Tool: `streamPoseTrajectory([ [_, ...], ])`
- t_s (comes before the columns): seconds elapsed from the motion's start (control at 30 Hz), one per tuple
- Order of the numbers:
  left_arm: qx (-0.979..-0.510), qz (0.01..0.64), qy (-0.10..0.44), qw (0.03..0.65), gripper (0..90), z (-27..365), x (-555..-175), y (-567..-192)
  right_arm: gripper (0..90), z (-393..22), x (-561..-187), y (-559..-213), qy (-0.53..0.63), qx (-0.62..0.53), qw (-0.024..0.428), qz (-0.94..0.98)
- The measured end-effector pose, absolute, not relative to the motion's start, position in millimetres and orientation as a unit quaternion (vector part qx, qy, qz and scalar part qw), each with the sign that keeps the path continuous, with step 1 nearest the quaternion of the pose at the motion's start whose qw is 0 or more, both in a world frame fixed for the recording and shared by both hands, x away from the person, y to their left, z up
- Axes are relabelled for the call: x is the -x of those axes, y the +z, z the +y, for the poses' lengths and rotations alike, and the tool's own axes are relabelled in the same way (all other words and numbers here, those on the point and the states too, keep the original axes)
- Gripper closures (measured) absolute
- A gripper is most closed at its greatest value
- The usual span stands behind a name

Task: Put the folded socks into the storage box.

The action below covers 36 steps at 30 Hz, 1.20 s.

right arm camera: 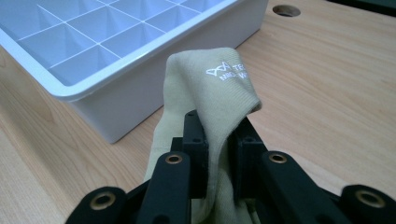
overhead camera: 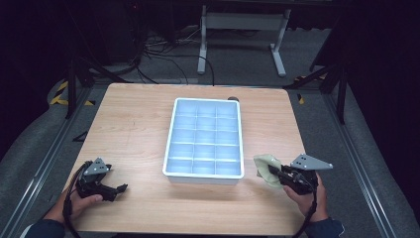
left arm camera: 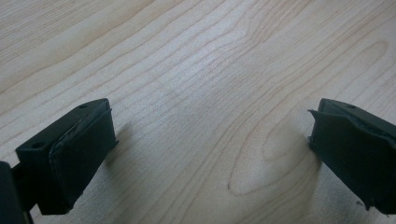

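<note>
A pale olive sock (right arm camera: 205, 88) with white lettering on its cuff is pinched between the jaws of my right gripper (right arm camera: 219, 135), which is shut on it. From above, the sock (overhead camera: 265, 168) hangs just right of the white tray's front right corner, off the table, with the right gripper (overhead camera: 277, 173) behind it. The white divided tray (overhead camera: 171, 134) lies in the middle of the wooden table; its compartments look bare. My left gripper (overhead camera: 119, 190) rests low at the front left of the table, jaws wide apart over bare wood (left arm camera: 210, 116).
A round cable hole (right arm camera: 286, 10) sits in the table past the tray's far right corner. The table's front edge (overhead camera: 198, 230) runs close below both hands. A white desk frame (overhead camera: 242, 29) and cables lie on the floor beyond the table.
</note>
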<state>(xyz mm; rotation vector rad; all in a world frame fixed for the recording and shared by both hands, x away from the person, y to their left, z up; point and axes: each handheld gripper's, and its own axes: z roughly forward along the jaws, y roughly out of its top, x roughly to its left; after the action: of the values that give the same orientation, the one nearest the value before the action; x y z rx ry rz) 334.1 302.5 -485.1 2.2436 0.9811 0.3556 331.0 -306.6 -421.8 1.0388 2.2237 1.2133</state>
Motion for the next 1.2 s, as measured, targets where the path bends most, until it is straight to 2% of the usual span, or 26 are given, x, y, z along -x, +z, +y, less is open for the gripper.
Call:
streamPoseTrajectory([
  [0.7, -0.857, 0.373, 0.138, 0.327, 0.4, 302.6, -334.4, -485.3, 79.0, -289.9, -339.8, -384.2, 0.463, -0.329, 0.217, 0.794],
  [1.2, -0.857, 0.373, 0.139, 0.327, 0.4, 302.6, -334.4, -485.3, 78.9, -273.4, -353.9, -375.0, 0.474, -0.318, 0.217, 0.792],
])
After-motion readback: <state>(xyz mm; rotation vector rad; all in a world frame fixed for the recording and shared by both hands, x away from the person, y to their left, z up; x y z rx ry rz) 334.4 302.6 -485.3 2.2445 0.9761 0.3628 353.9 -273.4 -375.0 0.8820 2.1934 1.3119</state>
